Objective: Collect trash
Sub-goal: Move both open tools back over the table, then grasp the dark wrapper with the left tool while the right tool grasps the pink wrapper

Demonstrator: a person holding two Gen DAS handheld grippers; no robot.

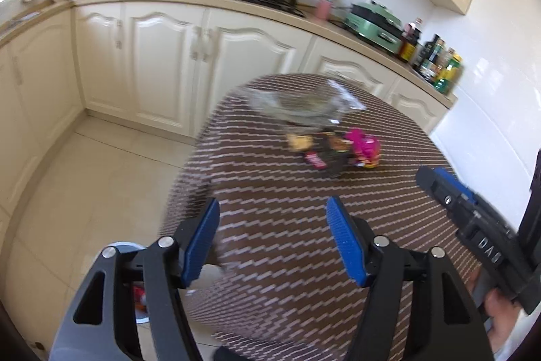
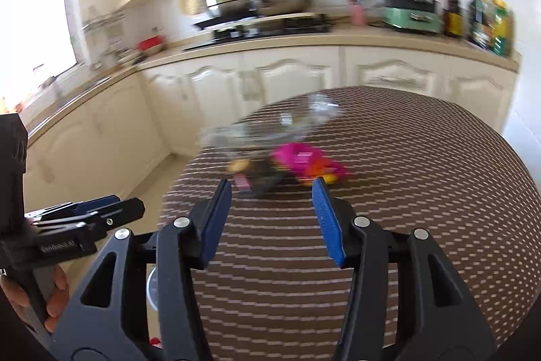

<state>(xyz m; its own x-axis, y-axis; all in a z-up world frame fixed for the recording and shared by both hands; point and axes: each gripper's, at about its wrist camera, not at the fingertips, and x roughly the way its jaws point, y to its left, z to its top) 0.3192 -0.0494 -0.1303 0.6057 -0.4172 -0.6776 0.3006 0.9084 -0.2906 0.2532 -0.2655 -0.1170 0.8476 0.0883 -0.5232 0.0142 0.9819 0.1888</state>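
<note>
While both claws, left [image 1: 272, 239] and right [image 2: 272, 219], gape empty, four wrappers [image 1: 333, 151] and one clear bag [image 1: 301, 105] lie on the table [image 1: 304, 259].

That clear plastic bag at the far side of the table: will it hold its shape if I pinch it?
Probably not. The clear plastic bag lies crumpled and thin on the table, so it should flop and crush. It looks light, likely dragging along rather than rolling. Glossy film may slip.
</note>
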